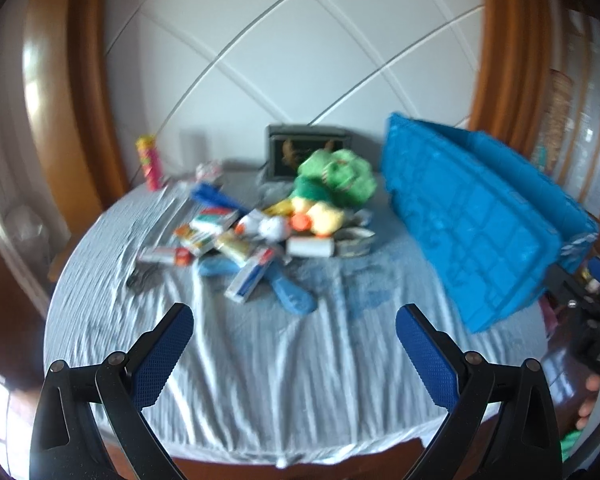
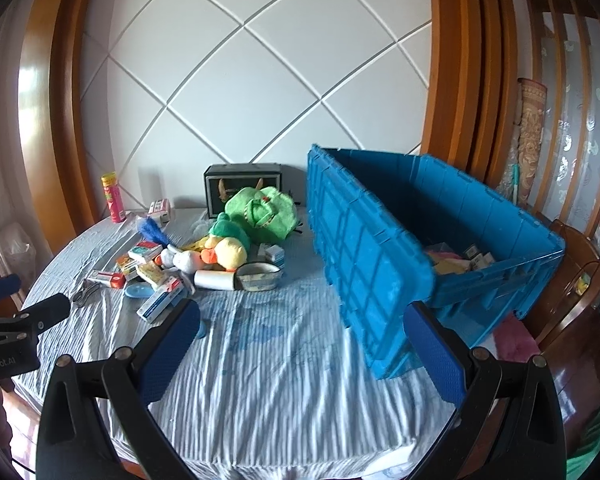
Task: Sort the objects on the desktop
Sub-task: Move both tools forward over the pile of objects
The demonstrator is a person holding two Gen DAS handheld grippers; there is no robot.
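Both tongs sit closest to our cameras: our left tongs (image 1: 294, 316) are spread wide and pinching nothing, and our right tongs (image 2: 302, 320) are spread the same way, also bare. They hover over the near part of the counter (image 2: 284, 380), which wears a wrinkly striped blue-white cloth.

Going left to right, a red and yellow tube can (image 2: 114, 198) stands upright at the far left edge. Next comes the messy pile: small boxes (image 2: 144, 252), a white and blue carton (image 2: 160, 300) nearest us, a blue feathery thing (image 2: 154, 230), then a yellow plush duck (image 2: 226, 252) lying against a green plush toy (image 2: 266, 214). A white roll (image 2: 214, 280) and an oval tin (image 2: 258, 276) sit just in front of the duck. Behind the pile, a dark box (image 2: 242, 176) stands by the wall.

On the right is the big blue crate (image 2: 380, 264), lid flap hanging open toward the pile, with a few boxes and something yellow and pink already inside. The left view is pretty blurry.
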